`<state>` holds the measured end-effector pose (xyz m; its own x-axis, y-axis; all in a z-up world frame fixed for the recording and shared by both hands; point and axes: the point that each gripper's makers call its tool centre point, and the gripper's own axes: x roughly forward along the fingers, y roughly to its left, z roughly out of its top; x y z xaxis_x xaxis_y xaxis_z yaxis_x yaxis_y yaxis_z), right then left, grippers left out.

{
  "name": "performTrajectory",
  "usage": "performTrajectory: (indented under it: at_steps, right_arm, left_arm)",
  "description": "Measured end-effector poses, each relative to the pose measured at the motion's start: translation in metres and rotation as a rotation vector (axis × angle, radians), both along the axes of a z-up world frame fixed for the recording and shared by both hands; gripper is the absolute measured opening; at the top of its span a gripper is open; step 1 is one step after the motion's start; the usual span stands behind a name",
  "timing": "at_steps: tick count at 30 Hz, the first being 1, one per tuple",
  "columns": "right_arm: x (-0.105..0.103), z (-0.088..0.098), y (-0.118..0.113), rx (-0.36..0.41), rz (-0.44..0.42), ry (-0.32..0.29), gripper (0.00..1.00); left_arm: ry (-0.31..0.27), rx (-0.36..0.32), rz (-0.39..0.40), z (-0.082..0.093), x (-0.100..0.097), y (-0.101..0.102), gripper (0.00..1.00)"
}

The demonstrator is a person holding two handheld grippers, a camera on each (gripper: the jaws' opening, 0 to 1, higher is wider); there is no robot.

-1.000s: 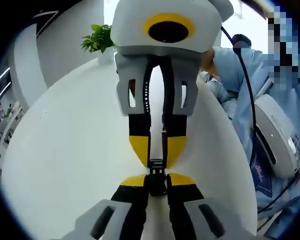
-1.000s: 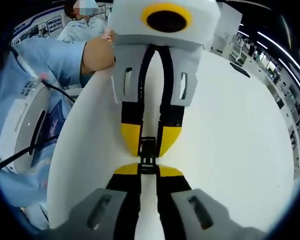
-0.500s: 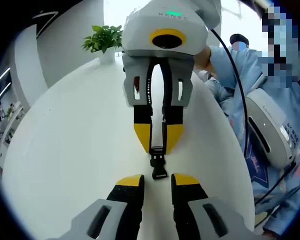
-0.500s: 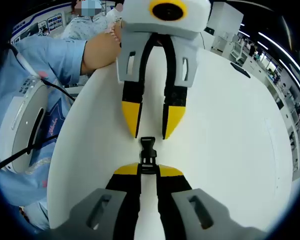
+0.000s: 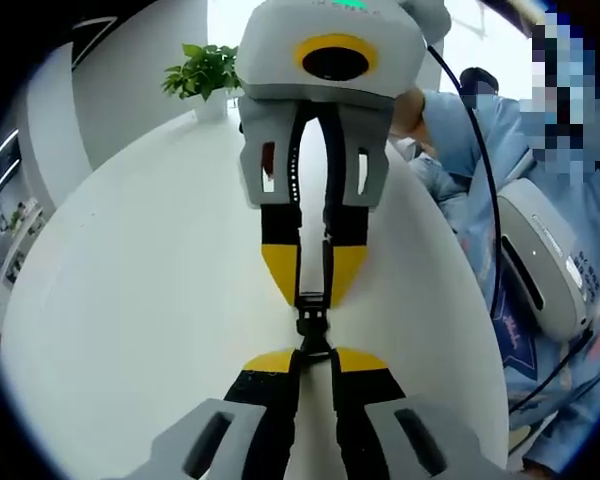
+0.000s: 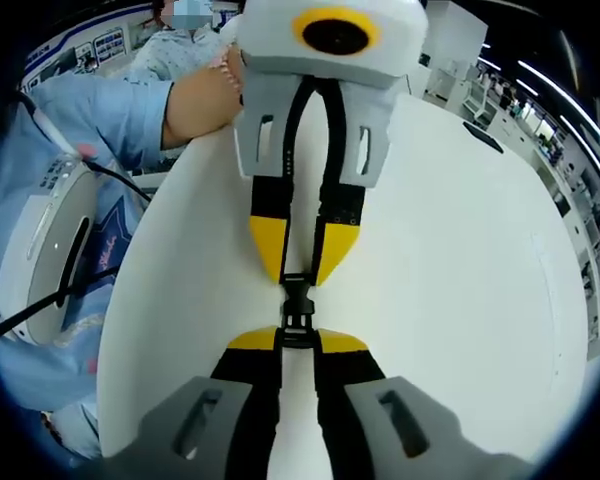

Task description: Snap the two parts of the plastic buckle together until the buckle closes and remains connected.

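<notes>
1. underneath everything, a big round white table (image 5: 130,300) spreads out, and in the right gripper view its bare top (image 6: 460,260) runs off to the right.
2. a person in a light blue sleeve (image 5: 500,170) stands at the right edge of the table in the left gripper view; in the right gripper view the same sleeve (image 6: 90,120) is on the left, with a bare forearm reaching in behind the far gripper.
3. a white rounded device (image 5: 545,265) with a black cable hangs at the person's side.
4. the left gripper (image 5: 314,352) rises from the near edge of its own view, its yellow-tipped jaws drawn narrow on the near end of the buckle; in the right gripper view it (image 6: 296,268) comes in from the far side, tips pinched on the far end.
5. the right gripper (image 6: 297,338) has its jaws closed narrow on the near end of the buckle in its own view; in the left gripper view it (image 5: 313,290) faces in from the far side.
6. a green potted plant (image 5: 202,75) sits at the far left of the table.
7. the black plastic buckle (image 5: 313,328) is held between the two grippers just above the table; its two parts sit in one line, but i cannot tell if they are fully latched (image 6: 296,308).
</notes>
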<state>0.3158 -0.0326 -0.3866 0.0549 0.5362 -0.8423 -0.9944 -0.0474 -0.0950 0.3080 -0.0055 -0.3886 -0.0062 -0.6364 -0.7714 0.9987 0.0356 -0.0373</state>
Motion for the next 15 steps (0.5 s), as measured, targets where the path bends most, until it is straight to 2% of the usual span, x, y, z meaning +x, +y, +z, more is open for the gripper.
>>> performTrajectory:
  at_steps: [7,15]
  right_arm:
    - [0.0005,0.0005,-0.0079,0.011,-0.017,0.016,0.12]
    - [0.0000,0.0005,-0.0068,0.028,0.003,0.013,0.11]
  left_arm:
    - [0.012,-0.003,0.001,0.0000,0.0009,0.0002,0.11]
    - [0.013,-0.015,-0.006,-0.0005,0.0011,-0.0020,0.11]
